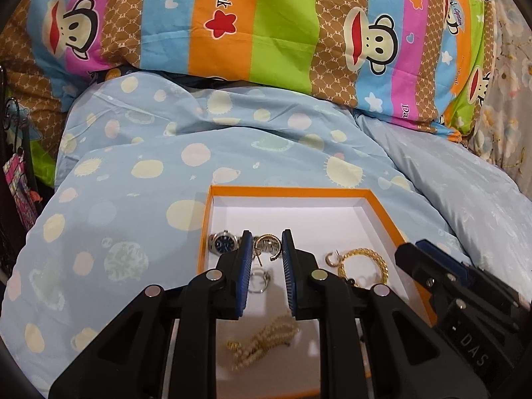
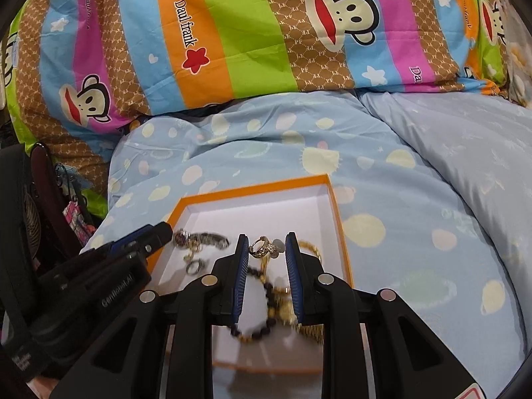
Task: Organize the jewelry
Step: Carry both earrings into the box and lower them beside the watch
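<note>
Bed, blue quilt under orange box | my left hand-held gripper half open, empty, gold earring straight ahead between fingertips | my right hand-held gripper half open, ring between tips, grip unclear | watch left of earring.

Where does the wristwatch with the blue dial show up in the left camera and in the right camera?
Left wrist view: the wristwatch lies in the orange box's left part, just left of the left gripper.
Right wrist view: the same watch is blurred, left of centre, beside the left gripper's tip.
Shared landmark: the orange box rim.
</note>
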`<state>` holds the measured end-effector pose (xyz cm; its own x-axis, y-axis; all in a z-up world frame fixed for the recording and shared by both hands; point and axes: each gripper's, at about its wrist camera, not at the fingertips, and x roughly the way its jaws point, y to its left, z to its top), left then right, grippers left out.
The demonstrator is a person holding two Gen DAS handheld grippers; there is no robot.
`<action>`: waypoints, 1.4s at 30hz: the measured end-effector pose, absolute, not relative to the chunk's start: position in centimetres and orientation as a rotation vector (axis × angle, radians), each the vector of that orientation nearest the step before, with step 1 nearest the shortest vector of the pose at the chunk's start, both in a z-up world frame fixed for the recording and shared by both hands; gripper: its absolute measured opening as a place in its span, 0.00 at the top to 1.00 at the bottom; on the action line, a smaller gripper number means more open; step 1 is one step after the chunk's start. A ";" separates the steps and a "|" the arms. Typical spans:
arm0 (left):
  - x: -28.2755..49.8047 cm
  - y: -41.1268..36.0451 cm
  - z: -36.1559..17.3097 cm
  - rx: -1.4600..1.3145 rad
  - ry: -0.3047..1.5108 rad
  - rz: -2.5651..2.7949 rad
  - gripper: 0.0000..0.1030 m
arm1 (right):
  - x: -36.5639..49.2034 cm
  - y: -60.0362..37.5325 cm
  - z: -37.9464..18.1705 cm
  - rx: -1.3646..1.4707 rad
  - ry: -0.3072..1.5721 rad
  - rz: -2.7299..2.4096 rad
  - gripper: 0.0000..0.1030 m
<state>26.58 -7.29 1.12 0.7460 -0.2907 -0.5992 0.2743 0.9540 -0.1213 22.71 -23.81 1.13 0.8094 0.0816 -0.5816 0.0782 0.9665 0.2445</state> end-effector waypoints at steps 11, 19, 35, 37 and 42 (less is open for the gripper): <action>29.0 -7.8 0.4 -0.005 0.654 -0.290 0.83 | 25.8 -23.9 0.8 0.248 0.620 0.004 0.79; 29.2 -6.8 0.5 -0.021 0.643 -0.286 0.83 | 25.9 -24.9 0.2 0.260 0.620 -0.014 0.79; 29.5 -6.9 -0.2 -0.013 0.655 -0.282 0.83 | 26.0 -24.3 -0.6 0.233 0.634 -0.013 0.79; 29.4 -7.0 -0.1 -0.011 0.652 -0.284 0.83 | 26.0 -24.2 -0.6 0.229 0.634 -0.014 0.79; 29.5 -7.0 -0.2 -0.010 0.652 -0.284 0.83 | 26.0 -24.2 -0.6 0.226 0.634 -0.014 0.79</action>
